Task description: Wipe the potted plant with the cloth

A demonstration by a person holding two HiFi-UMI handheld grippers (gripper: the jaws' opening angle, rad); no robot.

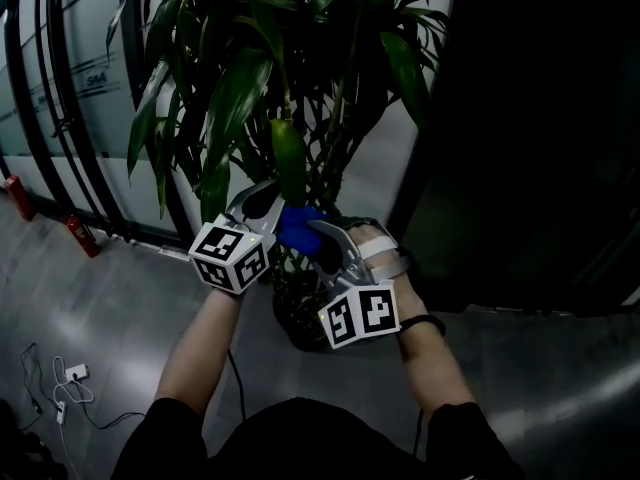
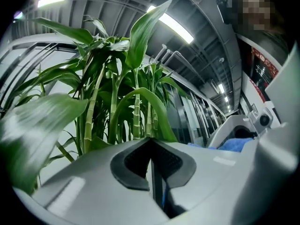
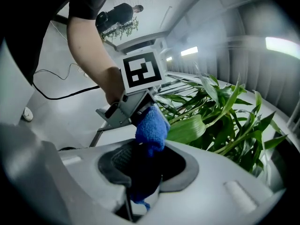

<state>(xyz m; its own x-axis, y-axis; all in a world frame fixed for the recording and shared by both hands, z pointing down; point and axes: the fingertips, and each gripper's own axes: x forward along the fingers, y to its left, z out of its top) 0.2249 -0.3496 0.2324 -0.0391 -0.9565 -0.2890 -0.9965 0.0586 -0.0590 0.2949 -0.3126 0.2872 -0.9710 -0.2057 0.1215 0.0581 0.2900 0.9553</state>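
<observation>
While the left claw (image 2: 151, 150) sits closed, the right claw (image 3: 143, 162) clamps the cloth (image 3: 151, 125) beside the plant (image 1: 250, 78)

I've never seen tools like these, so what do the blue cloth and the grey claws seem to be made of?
The cloth looks like soft microfibre or terry: fuzzy, nubbly pile. The right claw and left claw, both shut on it, look like matt grey moulded plastic, smooth with dull highlights. Their dark pads seem rubbery and finely textured.
</observation>
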